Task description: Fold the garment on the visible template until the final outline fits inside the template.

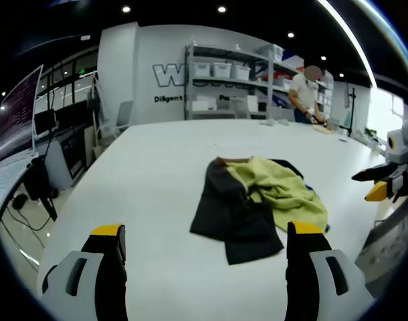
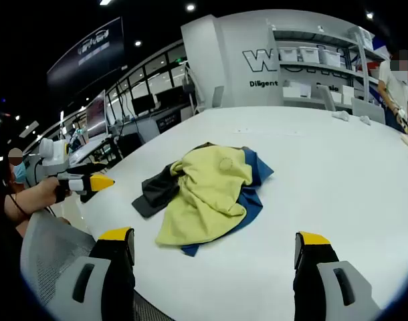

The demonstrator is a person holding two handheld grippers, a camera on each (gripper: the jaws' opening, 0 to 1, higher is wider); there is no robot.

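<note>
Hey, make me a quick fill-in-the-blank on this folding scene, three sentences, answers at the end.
1. The garment lies in a crumpled heap on a ______ table.
2. The left gripper has its fingers ______, holding nothing.
3. The panel draped over the garment's dark fabric is ______ in colour.

Missing words: white; open; yellow

Wall lettering [image 1: 169, 75] partly behind shelving [image 1: 231, 80].
</note>
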